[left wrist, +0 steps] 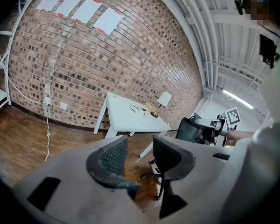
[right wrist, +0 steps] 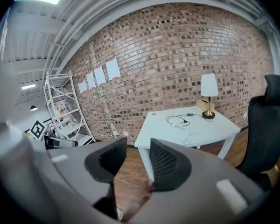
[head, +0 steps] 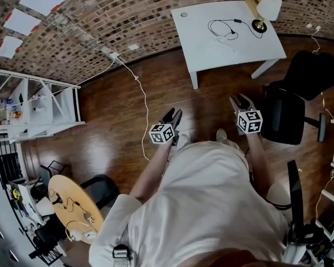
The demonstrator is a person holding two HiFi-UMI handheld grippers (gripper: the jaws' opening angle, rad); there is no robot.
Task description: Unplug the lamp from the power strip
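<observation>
A lamp (head: 265, 8) with a white shade and a brass base stands at the far right corner of a white table (head: 200, 43). Its black cord (head: 225, 28) loops across the tabletop. In the right gripper view the lamp (right wrist: 208, 94), the cord (right wrist: 177, 121) and a faint white strip (right wrist: 184, 133) beside the cord show on the table (right wrist: 154, 134). Both grippers are held over the wooden floor, well short of the table. My left gripper (head: 172, 117) and my right gripper (head: 242, 102) are open, with nothing between their fingers.
A black office chair (head: 292, 102) stands right of my right gripper, beside the table. A white cable (head: 142, 102) runs from the brick wall across the floor. White shelving (head: 33, 102) stands at the left. A round wooden table (head: 72, 207) is at the lower left.
</observation>
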